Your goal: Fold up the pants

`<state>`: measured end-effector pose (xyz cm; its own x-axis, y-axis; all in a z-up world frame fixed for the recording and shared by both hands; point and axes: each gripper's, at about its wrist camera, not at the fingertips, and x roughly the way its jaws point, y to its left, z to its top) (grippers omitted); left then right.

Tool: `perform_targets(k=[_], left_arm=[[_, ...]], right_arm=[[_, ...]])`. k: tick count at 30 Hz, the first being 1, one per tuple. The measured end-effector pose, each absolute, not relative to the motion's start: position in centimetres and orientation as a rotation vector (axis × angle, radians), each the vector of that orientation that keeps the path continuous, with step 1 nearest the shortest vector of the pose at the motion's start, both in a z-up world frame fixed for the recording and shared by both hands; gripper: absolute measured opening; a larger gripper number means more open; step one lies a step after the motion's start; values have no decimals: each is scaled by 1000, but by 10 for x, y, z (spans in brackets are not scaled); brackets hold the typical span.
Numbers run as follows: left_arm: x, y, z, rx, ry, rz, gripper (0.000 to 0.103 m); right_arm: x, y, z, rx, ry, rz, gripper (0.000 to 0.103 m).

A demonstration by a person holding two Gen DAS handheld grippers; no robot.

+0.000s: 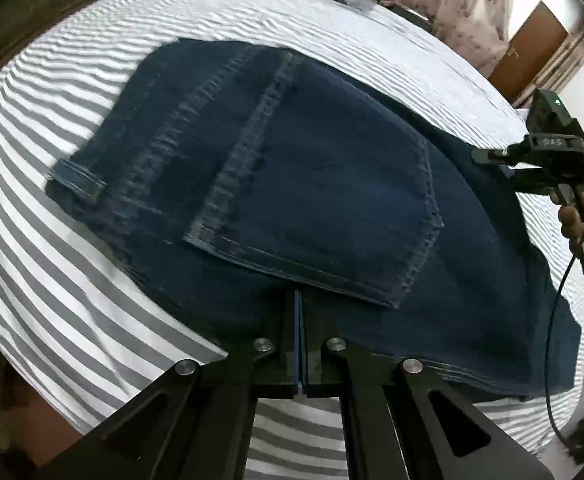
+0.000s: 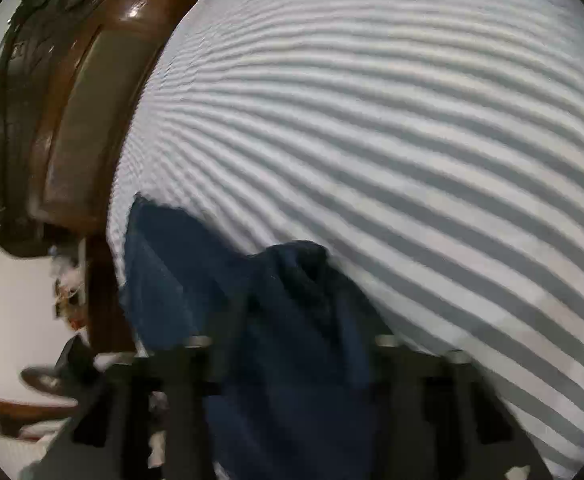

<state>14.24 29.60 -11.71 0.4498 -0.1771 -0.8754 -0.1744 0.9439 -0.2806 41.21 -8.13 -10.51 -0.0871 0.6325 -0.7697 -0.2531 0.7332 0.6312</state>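
Pants (image 1: 292,184) lie flat on the striped bed (image 1: 51,280), already doubled over, long axis running left to right ahead of me. Left gripper (image 1: 299,300) sits at the near folded edge, jaws pressed together, denim just beyond the tips. Right gripper (image 2: 292,344) bites a bunched end of denim. Dark blue, pale seams.

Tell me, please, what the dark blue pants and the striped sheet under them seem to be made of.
Pants: apparently denim, dark indigo, matte; heavy pale double stitching along the seams and hems suggests jeans.
Striped sheet: probably woven cotton or a blend, matte, grey and white stripes, soft shallow wrinkles. The exact fibre cannot be told.
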Motion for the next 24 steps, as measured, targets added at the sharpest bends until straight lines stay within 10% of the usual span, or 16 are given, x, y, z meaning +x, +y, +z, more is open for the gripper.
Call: perform_targets(k=[12, 17, 19, 24], left_arm=[[137, 336, -125, -436, 1103, 6, 4], [138, 328, -123, -364, 1105, -1, 4], [136, 325, -121, -349, 1101, 4, 4], [145, 293, -108, -194, 1086, 21, 3]], right_arm=[[419, -77, -107, 315, 1385, 735, 12], [414, -65, -102, 186, 1324, 664, 21], [402, -63, -83, 106, 1270, 594, 40], [353, -94, -42, 44, 1118, 512, 40]])
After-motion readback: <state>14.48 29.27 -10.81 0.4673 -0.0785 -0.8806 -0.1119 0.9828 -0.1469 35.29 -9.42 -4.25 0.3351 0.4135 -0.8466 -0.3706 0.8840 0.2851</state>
